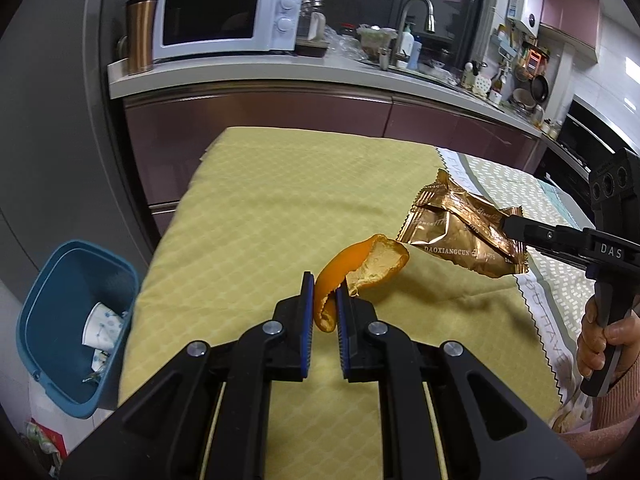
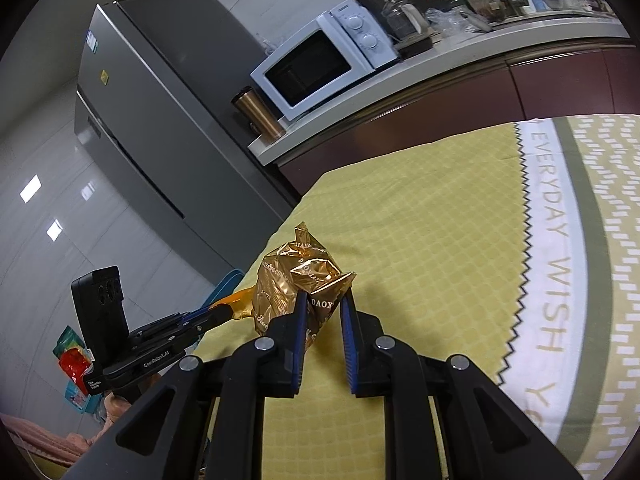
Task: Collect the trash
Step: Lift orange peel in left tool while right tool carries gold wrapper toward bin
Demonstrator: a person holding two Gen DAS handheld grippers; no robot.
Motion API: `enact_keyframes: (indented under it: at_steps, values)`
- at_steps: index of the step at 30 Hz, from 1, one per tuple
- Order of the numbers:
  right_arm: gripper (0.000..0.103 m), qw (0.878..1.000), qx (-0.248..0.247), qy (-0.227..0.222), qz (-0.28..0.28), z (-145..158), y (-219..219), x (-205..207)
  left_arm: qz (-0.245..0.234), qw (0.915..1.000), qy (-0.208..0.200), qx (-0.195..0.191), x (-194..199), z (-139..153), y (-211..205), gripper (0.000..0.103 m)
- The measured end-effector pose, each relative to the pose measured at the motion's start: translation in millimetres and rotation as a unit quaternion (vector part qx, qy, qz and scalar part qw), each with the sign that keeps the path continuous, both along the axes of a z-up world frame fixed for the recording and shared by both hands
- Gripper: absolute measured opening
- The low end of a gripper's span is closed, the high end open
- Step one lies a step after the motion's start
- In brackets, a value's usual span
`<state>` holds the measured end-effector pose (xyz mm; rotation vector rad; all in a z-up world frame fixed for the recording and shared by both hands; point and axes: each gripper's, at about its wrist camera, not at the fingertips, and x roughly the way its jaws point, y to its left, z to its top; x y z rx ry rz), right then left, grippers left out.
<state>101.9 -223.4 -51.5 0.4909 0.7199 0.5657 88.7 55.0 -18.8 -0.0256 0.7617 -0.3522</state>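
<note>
An orange peel (image 1: 356,270) curls up between the blue pads of my left gripper (image 1: 325,286), which is shut on it above the yellow tablecloth (image 1: 280,208). To its right, my right gripper (image 1: 508,226) pinches a crumpled gold snack wrapper (image 1: 460,232) and holds it off the table. In the right wrist view the gold snack wrapper (image 2: 298,280) sticks up from my right gripper (image 2: 325,300), clamped by its lower edge. The left gripper (image 2: 208,316) shows at the lower left there with the orange peel (image 2: 238,304) at its tip.
A blue bin (image 1: 76,328) with a paper cup (image 1: 102,326) inside stands on the floor left of the table. A patterned mat (image 2: 560,240) covers the table's right part. Behind are a counter with a microwave (image 1: 224,20), a sink, and a grey fridge (image 2: 160,120).
</note>
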Motion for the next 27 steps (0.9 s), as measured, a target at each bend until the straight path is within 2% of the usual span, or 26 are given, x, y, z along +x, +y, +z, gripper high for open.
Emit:
enact_keyframes:
  at_steps: [27]
  values:
    - [0.014, 0.995, -0.007, -0.008, 0.094, 14, 87, 27, 0.089, 0.9959, -0.011, -0.011, -20, 11, 89, 0.011]
